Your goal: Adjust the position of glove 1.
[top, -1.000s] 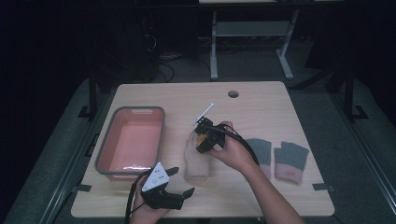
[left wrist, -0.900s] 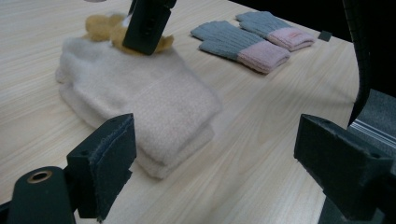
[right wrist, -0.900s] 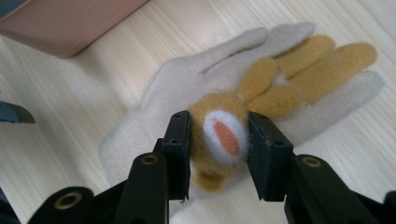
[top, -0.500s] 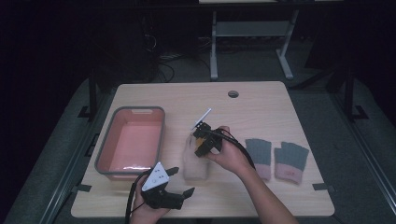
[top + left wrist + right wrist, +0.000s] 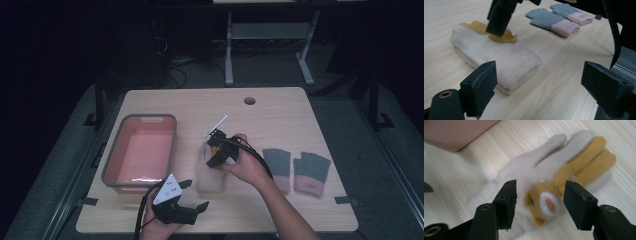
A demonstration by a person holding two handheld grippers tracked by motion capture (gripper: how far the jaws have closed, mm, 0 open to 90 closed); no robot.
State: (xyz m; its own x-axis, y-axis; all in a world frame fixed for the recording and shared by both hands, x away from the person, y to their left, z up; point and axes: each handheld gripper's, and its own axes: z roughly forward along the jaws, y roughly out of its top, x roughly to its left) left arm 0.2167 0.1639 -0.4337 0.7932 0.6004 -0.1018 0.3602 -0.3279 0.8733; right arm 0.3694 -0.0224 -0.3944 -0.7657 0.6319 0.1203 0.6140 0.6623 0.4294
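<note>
My right gripper, jaws just opening, hovers over the cream fleece glove with mustard animal patch; my left gripper gapes wide, empty.

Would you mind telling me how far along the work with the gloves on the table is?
Looks done: the cream gloves lie stacked on the table, and a grey pair sits side by side to their right. In hand: the right gripper hovers over the cream stack, its jaws just opened and not gripping. Possibly left: the pink bin holds no gloves yet. The left gripper waits open.
</note>
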